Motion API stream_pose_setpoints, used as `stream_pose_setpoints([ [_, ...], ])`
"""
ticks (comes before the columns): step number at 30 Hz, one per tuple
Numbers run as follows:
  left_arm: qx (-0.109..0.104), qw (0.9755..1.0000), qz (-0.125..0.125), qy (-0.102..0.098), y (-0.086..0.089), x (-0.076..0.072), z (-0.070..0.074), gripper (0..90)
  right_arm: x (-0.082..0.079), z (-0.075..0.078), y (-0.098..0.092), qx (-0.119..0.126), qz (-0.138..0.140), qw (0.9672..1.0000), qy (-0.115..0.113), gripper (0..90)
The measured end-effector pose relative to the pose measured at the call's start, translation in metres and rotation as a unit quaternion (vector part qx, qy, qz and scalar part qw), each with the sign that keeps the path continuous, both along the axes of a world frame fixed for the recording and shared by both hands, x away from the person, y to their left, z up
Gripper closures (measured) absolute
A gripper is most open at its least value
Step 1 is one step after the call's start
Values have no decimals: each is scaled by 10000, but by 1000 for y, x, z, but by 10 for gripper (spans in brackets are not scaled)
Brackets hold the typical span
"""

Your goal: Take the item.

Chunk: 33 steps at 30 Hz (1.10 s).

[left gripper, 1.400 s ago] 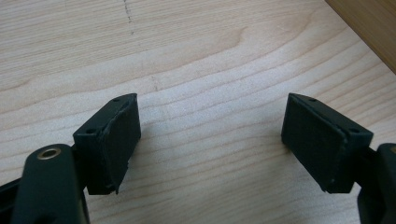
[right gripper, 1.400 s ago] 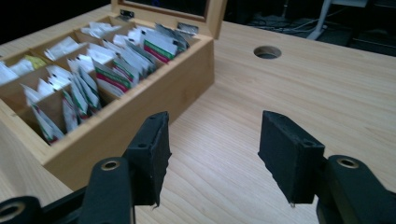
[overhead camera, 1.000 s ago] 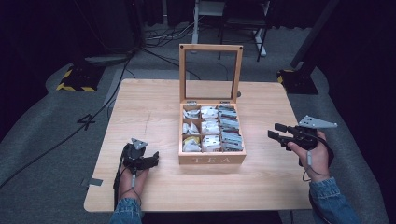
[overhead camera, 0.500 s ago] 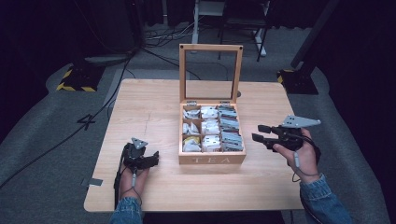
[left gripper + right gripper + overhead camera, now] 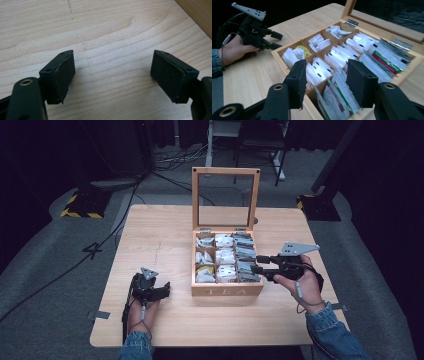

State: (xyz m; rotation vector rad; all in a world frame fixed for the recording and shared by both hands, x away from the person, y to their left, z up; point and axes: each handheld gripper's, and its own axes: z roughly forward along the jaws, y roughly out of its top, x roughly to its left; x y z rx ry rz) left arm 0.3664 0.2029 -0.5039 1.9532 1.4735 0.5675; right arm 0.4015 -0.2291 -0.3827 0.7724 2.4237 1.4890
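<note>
1. At the table's (image 5: 160, 235) middle an open wooden tea box (image 5: 227, 290) is set, lid upright, packets filling its compartments.
2. Right gripper (image 5: 256, 263) is held over the box's right edge, jaws apart, nothing gripped.
3. Left gripper (image 5: 166, 290) is rested left of the box, jaws wide apart, empty.

high: above table (image 5: 160, 235); gripper views: close (sharing tea box (image 5: 287, 65))

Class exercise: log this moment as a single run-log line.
right gripper: open, over tea box right column | left gripper: open, resting on table | lid: up
</note>
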Motion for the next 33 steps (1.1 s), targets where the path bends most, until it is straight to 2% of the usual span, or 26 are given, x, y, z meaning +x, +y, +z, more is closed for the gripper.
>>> stream_pose_setpoints([
  [5,-4,10000,9,2,0,0,0,204,-2,-5,19,-3,194,9998,24,519],
  [12,11,10000,14,-8,0,0,0,204,2,-22,52,-421,492,9979,62,580],
  [17,17,10000,3,-7,0,0,0,204,11,-29,67,-909,648,9937,139,625],
  [21,13,10000,11,-7,0,0,0,204,20,-34,75,-1169,700,9903,268,644],
  [29,-6,10000,12,4,0,0,0,204,29,-41,84,-1413,749,9858,509,696],
  [33,-6,10000,12,3,0,0,0,204,33,-44,88,-1554,808,9824,650,732],
])
